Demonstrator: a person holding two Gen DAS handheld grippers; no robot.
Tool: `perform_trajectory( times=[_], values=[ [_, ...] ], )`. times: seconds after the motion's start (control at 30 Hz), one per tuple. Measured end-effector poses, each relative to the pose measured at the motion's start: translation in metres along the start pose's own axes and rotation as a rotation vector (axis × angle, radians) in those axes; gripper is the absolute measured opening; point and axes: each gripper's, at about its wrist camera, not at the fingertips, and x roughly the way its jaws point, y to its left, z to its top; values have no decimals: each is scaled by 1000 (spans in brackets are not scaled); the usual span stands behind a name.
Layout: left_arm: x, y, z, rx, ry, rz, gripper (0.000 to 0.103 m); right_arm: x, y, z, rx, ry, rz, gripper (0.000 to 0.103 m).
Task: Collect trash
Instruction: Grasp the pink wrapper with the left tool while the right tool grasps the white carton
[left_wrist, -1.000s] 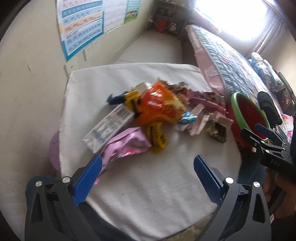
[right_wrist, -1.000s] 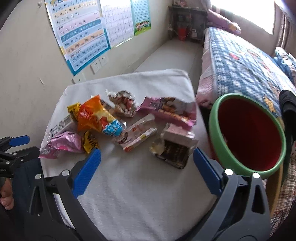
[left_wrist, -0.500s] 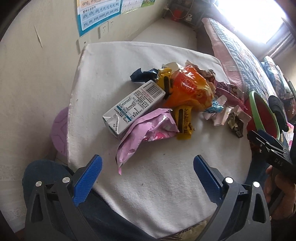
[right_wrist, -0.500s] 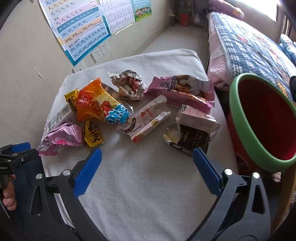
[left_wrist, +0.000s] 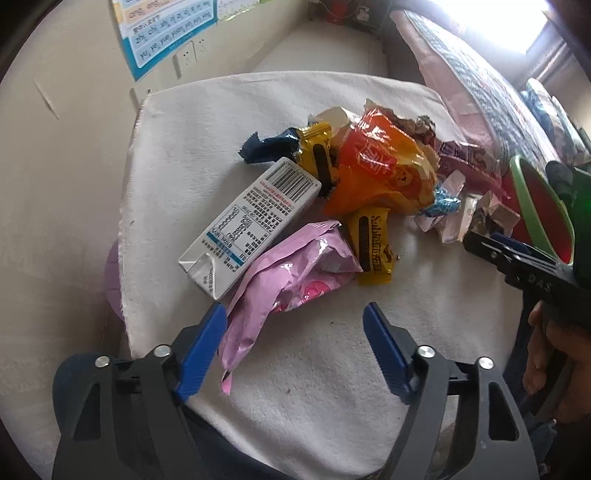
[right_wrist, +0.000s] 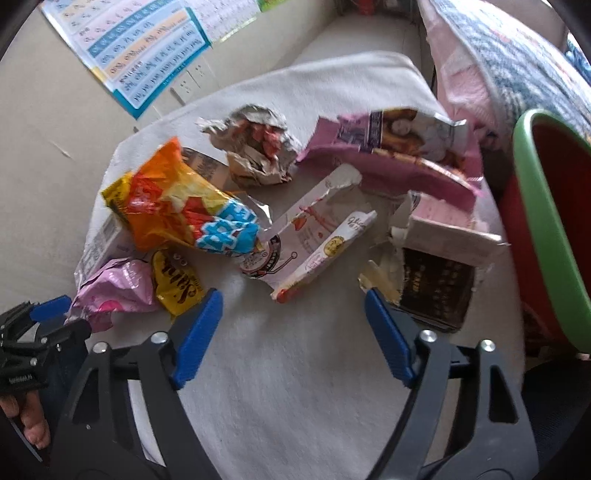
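Your left claw (left_wrist: 295, 332) points steeply down over the near edge of the white-covered counter (left_wrist: 332, 406), its blue pads apart; the jaws have just been closing in, and nothing is pressed between them. The tail of the pink foil wrapper (left_wrist: 295, 269) lies just inside the left pad, loose on the cloth. Just beyond it lies a white drink carton (left_wrist: 251, 225), touching the wrapper's side. A yellow snack wrapper (left_wrist: 373, 247) lies to the right of the pink one, and an orange chip bag (left_wrist: 380, 170) rests above it, with a dark blue wrapper (left_wrist: 269, 147) at the far side of the heap.

Your right claw (right_wrist: 293, 325) hangs over the same counter (right_wrist: 295, 387), pads apart as well; its jaws too have just been narrowing, with only bare cloth between them. A torn dark box (right_wrist: 436, 284) lies just past the right pad, and a long pink-and-white wrapper (right_wrist: 314, 240) lies ahead between the pads. Further out are a crumpled foil ball (right_wrist: 258, 151) and a large torn pink bag (right_wrist: 399, 151). The red bin with a green rim (right_wrist: 546, 221) stands at the counter's right edge, beside the bed (right_wrist: 498, 55).
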Motion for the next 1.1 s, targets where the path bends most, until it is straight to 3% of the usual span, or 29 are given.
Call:
perform_trajectory(
  times=[0.2,0.3,0.37,0.43,0.53,0.63,0.9,1.1],
  values=[
    [8,-4,5,27,18,8,60,16,-9,9,62,28,7,58],
    [9,-6,8,32,23,14,53,23,-10,11,74,47,15,38],
    [8,-8,8,42,25,15,45,25,-10,11,74,56,15,19],
    [10,-9,7,51,29,26,39,25,-10,11,71,57,20,13],
    [8,-9,6,60,30,33,21,19,-11,9,65,45,22,10],
    [2,-10,4,67,26,7,16,10,-11,8,52,33,29,9],
    [-13,-21,-4,64,-2,-59,13,-27,-8,-3,-23,-27,9,9],
    [-30,-27,-4,52,-41,-69,13,-58,-6,-8,-54,-79,9,8]
  ],
)
